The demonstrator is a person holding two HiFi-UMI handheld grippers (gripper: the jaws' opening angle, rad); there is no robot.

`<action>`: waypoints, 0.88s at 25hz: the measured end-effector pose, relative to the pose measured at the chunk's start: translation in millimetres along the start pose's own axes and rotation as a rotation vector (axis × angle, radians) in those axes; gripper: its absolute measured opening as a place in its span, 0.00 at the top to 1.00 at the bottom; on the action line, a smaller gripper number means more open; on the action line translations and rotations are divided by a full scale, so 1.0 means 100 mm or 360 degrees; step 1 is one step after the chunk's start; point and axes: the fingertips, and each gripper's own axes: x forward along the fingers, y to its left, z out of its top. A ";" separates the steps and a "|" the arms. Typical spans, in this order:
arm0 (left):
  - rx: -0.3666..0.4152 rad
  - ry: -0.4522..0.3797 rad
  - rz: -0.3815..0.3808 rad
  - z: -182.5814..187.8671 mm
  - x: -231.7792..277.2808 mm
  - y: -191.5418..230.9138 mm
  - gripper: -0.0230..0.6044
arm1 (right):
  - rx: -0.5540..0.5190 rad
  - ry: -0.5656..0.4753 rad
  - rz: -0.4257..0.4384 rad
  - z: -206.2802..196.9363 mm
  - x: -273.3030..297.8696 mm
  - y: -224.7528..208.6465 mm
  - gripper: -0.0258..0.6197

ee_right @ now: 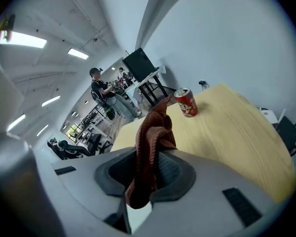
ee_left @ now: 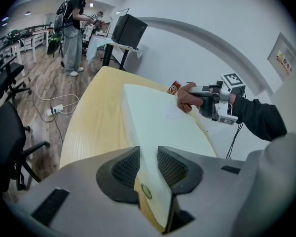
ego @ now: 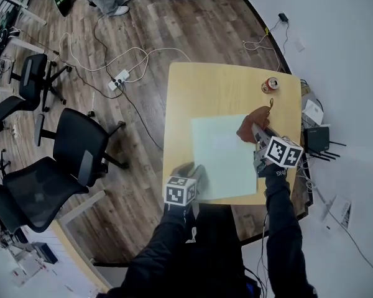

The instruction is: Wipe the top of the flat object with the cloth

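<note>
A pale green flat board (ego: pixel 227 157) lies on the wooden table (ego: pixel 224 89). My left gripper (ego: pixel 196 174) is at the board's near left corner. In the left gripper view its two pads clamp the board's edge (ee_left: pixel 158 122) between them. My right gripper (ego: pixel 259 135) is over the board's far right edge, shut on a brown cloth (ego: pixel 252 121). In the right gripper view the cloth (ee_right: pixel 150 152) bunches up between the pads and hangs below them. The left gripper view shows the right gripper (ee_left: pixel 207 100) with the cloth (ee_left: pixel 185 97) touching the board's far end.
A red drink can (ego: pixel 271 84) stands near the table's far right corner. Black office chairs (ego: pixel 74 144) and a power strip with cables (ego: pixel 121 76) are on the floor to the left. A black box (ego: pixel 317 138) sits right of the table. A person (ee_left: pixel 74 28) stands far off.
</note>
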 end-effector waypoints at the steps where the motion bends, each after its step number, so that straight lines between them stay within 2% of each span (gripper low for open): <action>1: 0.0002 0.0001 -0.0001 0.00 0.00 0.00 0.75 | 0.0015 -0.0015 0.0036 0.01 -0.03 0.10 0.82; 7: 0.0001 0.0002 -0.0003 0.00 -0.02 -0.01 0.75 | 0.0127 -0.0040 0.0337 -0.11 -0.06 0.91 0.82; 14: -0.0001 -0.0011 -0.0007 0.00 0.00 -0.01 0.75 | 0.0111 0.0192 0.0585 -0.73 0.30 1.67 0.82; 17: 0.0002 -0.0010 -0.0005 0.01 -0.01 -0.01 0.75 | 0.0090 0.0291 0.0602 -0.96 0.44 1.76 0.82; 22: 0.0006 -0.0017 -0.0005 0.01 -0.01 -0.01 0.75 | 0.0073 0.0360 0.0507 -1.17 0.55 1.57 0.82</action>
